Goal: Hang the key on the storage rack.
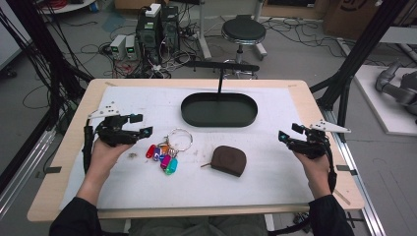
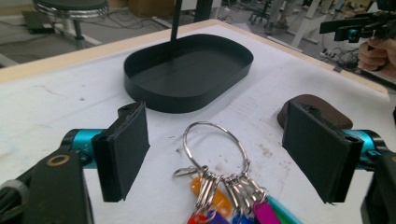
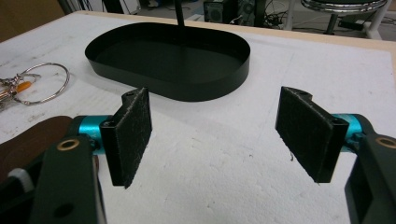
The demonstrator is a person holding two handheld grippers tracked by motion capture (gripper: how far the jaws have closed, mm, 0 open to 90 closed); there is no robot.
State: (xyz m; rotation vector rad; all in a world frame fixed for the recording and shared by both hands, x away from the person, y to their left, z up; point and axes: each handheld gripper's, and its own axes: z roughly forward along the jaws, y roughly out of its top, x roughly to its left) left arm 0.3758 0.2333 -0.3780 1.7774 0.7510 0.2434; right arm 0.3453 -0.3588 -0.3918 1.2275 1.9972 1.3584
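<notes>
No readable text, label or number anywhere.

Left gripper (image 1: 140,125) hovers near the table's left edge, jaws wide apart. Right gripper (image 1: 289,132) by the right edge, same deal.

L side: key ring (image 1: 169,150) lies just ahead of the left gripper (image 2: 215,154), btwn its spread fingers.
Centre: brown pouch (image 1: 229,160) near keys, bare surface (image 1: 305,105) around it.
Far middle: black tray (image 1: 219,109) w/ upright post blocks.
R side: surface bare ahead of the right gripper (image 3: 215,140).
</notes>
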